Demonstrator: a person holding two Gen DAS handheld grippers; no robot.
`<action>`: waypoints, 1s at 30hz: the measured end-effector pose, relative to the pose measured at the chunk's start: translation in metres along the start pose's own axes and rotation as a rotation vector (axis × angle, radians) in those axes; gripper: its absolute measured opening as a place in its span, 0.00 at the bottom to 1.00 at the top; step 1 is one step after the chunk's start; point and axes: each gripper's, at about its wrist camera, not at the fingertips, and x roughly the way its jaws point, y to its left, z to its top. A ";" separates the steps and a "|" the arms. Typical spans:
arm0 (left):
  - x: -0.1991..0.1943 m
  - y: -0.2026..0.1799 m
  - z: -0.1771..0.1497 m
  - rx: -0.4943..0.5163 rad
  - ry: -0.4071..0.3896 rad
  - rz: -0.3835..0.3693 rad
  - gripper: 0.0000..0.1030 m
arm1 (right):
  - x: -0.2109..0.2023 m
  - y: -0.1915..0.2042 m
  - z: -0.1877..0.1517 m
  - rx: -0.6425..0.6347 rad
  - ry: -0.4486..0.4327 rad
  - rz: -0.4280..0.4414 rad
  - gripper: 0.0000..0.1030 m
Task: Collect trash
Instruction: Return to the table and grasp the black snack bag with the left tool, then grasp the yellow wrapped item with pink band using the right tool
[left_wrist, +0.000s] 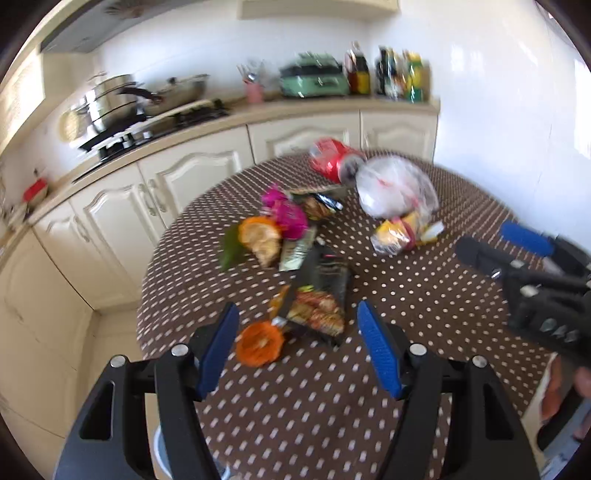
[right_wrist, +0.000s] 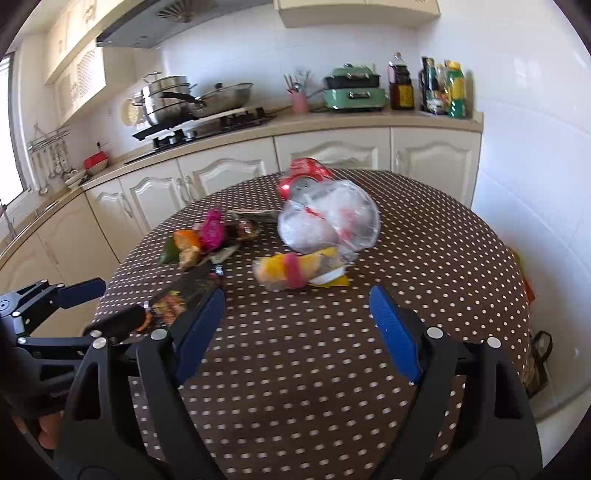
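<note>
Trash lies on a round table with a brown dotted cloth (left_wrist: 369, 406) (right_wrist: 443, 258). At the far side are a crushed red can (left_wrist: 332, 158) (right_wrist: 303, 175) and a crumpled clear plastic bag (left_wrist: 395, 192) (right_wrist: 328, 218). A yellow wrapper with a pink band (left_wrist: 399, 232) (right_wrist: 291, 271) lies in front of the bag. To the left sit pink fruit peel (left_wrist: 284, 210) (right_wrist: 212, 229), orange peels (left_wrist: 258, 236) and a black snack packet (left_wrist: 321, 306). My left gripper (left_wrist: 295, 332) (right_wrist: 99, 304) hangs open above the packet and an orange peel (left_wrist: 258, 343). My right gripper (right_wrist: 295, 317) (left_wrist: 498, 243) is open and holds nothing, short of the yellow wrapper.
Behind the table runs a counter (right_wrist: 332, 122) over cream cabinets, with a stove and pots (right_wrist: 173, 99), a green appliance (right_wrist: 354, 92) and bottles (right_wrist: 443, 88). A white tiled wall (right_wrist: 535, 147) closes the right side. A dark bag (right_wrist: 539, 362) sits low beside the table's right edge.
</note>
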 end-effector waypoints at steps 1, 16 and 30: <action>0.007 -0.004 0.004 0.018 0.016 0.006 0.64 | 0.003 -0.003 0.001 0.010 0.006 0.001 0.78; 0.073 -0.020 0.029 0.073 0.155 -0.017 0.27 | 0.059 -0.020 0.013 -0.006 0.164 0.031 0.80; 0.023 0.031 0.026 -0.159 0.019 -0.107 0.19 | 0.100 0.032 0.030 -0.232 0.236 -0.014 0.79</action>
